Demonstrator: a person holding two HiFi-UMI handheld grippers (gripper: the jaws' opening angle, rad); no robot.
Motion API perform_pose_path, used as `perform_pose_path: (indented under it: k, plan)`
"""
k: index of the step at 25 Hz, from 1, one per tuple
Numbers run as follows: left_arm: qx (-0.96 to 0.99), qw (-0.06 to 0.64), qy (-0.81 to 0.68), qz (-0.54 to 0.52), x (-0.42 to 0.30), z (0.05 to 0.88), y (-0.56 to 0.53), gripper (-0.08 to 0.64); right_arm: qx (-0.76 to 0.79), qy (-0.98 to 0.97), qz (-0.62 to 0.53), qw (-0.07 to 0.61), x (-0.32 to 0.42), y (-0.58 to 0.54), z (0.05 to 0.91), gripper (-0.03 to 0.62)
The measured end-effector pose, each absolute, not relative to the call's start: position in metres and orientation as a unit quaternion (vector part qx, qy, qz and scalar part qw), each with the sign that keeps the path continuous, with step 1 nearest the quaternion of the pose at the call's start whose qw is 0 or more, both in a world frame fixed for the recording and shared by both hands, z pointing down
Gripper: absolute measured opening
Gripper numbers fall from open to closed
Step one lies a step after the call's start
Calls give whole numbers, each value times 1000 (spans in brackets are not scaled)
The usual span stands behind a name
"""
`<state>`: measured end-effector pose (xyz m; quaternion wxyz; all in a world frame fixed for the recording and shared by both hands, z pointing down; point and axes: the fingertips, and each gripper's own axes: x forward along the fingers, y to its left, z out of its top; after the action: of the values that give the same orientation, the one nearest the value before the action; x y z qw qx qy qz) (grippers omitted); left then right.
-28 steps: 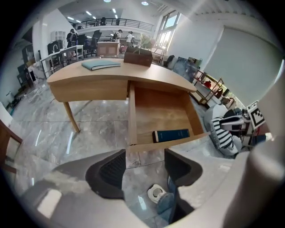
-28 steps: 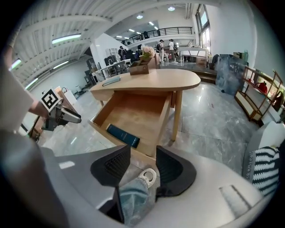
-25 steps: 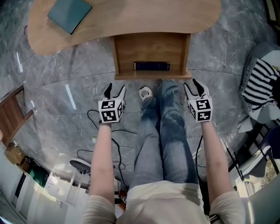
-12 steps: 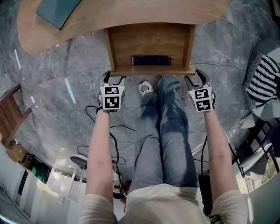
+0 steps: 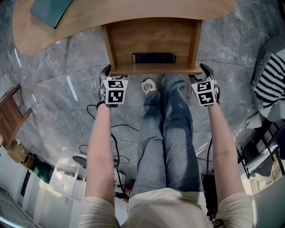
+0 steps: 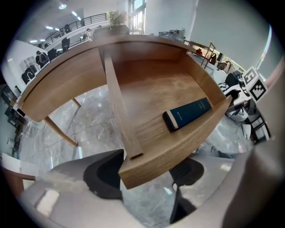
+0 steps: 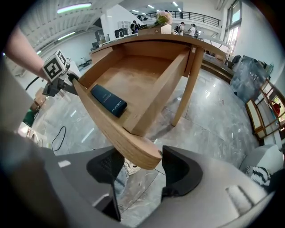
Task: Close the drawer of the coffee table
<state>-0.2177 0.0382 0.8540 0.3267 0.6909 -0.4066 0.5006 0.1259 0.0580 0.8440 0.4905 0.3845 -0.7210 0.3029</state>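
The coffee table's wooden drawer (image 5: 156,69) stands pulled out toward me from under the tabletop (image 5: 133,9). A dark blue flat box (image 5: 154,58) lies inside it near the front. My left gripper (image 5: 111,73) straddles the drawer's front left corner. In the left gripper view the drawer front (image 6: 178,151) sits between the jaws of the left gripper (image 6: 149,171), which are opening. My right gripper (image 5: 202,73) straddles the front right corner. The right gripper (image 7: 142,167) also has opening jaws, with the drawer front (image 7: 111,129) between them. Neither gripper's pads press on the wood.
Legs in jeans and a white shoe (image 5: 149,86) are just below the drawer, between the grippers. A teal book (image 5: 49,9) lies on the tabletop. Cables (image 5: 116,129) run over the marble floor. A striped cloth (image 5: 269,80) is at the right and a wooden frame (image 5: 11,116) at the left.
Both grippers have come down and forward onto the drawer's two front corners, and their jaws have spread wider. The drawer has not slid.
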Motion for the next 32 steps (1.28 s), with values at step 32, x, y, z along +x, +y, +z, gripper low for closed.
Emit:
perform_pose_path:
  k: [32]
  plan:
    - [669,347,-399,523,-214,798,39,279,391,-687,337,513,134,51,788,204]
